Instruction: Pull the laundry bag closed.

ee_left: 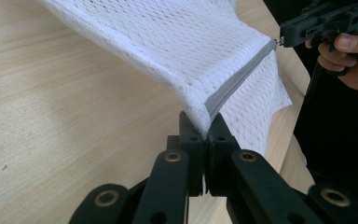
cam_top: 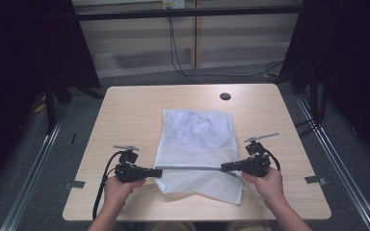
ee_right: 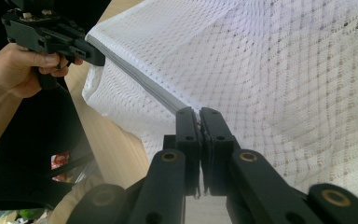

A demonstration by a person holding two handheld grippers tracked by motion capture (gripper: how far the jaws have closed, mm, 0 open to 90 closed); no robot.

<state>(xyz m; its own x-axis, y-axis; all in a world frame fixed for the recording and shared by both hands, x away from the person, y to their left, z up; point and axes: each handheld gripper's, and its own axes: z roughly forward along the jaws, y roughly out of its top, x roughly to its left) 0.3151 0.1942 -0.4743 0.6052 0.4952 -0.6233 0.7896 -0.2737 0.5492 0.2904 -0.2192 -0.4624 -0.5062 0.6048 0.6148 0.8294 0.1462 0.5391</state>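
A white mesh laundry bag (cam_top: pixel 192 134) lies in the middle of the wooden table (cam_top: pixel 125 110), with white items inside its far part. A grey zipper strip (cam_top: pixel 190 168) runs across its near part, lifted and stretched taut. My left gripper (cam_top: pixel 158 172) is shut on the strip's left end, and in the left gripper view its jaws (ee_left: pixel 204 122) pinch the mesh bag (ee_left: pixel 191 42) beside the zipper strip (ee_left: pixel 235 81). My right gripper (cam_top: pixel 224 167) is shut on the right end; its own view shows the right gripper (ee_right: pixel 199 114) clamping the zipper strip (ee_right: pixel 135 74) of the bag (ee_right: pixel 284 70).
A black round grommet (cam_top: pixel 225 96) sits near the table's far edge. Cables (cam_top: pixel 178 57) trail over the floor behind the table. Dark curtains and stands flank both sides, and metal rails (cam_top: pixel 332 149) run along the floor.
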